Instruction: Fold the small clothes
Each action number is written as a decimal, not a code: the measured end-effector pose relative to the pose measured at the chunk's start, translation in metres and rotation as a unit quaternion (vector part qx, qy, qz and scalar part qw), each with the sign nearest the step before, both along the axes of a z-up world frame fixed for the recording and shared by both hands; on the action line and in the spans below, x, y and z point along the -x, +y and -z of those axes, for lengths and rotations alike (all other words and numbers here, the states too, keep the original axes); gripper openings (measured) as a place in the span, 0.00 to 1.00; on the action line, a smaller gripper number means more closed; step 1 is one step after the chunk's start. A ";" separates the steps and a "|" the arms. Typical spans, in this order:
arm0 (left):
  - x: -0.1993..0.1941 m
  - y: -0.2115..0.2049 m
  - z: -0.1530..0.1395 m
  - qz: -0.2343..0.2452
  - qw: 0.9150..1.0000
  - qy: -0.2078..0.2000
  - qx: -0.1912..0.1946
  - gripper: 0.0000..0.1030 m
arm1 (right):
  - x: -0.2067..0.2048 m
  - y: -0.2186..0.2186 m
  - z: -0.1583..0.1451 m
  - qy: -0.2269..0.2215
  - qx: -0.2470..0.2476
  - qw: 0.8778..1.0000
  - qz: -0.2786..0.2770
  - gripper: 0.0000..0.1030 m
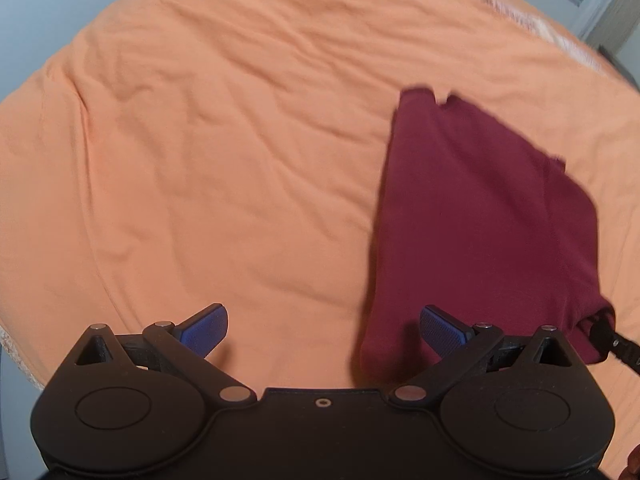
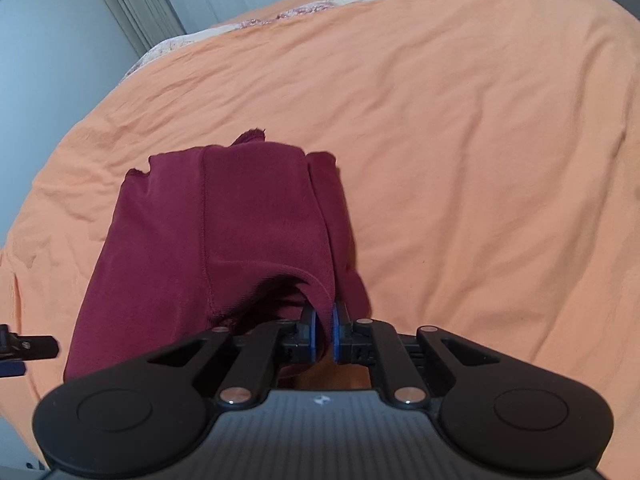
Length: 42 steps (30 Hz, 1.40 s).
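Right claw [image 2: 323,334] is clamped on the near hem of the maroon garment [image 2: 208,240], blue pads [image 2: 311,334] pinched together with fabric between them. Garment hangs folded lengthwise from that grip, its far end toward the orange bedsheet [image 2: 460,140]. Left claw [image 1: 322,330] is spread wide and empty, its right pad [image 1: 442,328] just in front of the garment's left edge, over the bedsheet.
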<state>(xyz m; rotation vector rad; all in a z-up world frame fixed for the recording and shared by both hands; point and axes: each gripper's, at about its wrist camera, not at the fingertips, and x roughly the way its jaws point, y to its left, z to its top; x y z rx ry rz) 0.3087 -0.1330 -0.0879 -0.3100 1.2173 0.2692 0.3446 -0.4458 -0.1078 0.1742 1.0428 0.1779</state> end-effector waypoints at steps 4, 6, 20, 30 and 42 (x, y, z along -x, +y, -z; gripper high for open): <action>-0.003 -0.002 0.017 0.018 0.998 0.041 0.037 0.99 | 0.004 0.006 0.000 0.001 0.027 0.999 -0.017 0.09; -0.003 -0.002 0.020 0.014 0.998 0.042 0.044 0.99 | 0.006 0.007 -0.001 0.001 0.031 0.999 -0.018 0.09; 0.002 -0.007 0.022 0.033 0.998 0.041 0.042 0.99 | 0.010 0.004 -0.001 0.001 0.064 0.998 -0.009 0.08; 0.013 -0.017 0.012 0.034 0.999 0.029 0.016 0.99 | 0.023 -0.006 -0.006 0.012 0.093 0.995 0.035 0.98; 0.029 -0.017 0.011 0.036 0.999 0.033 0.005 0.99 | 0.034 -0.013 0.013 0.073 0.084 0.993 0.045 1.00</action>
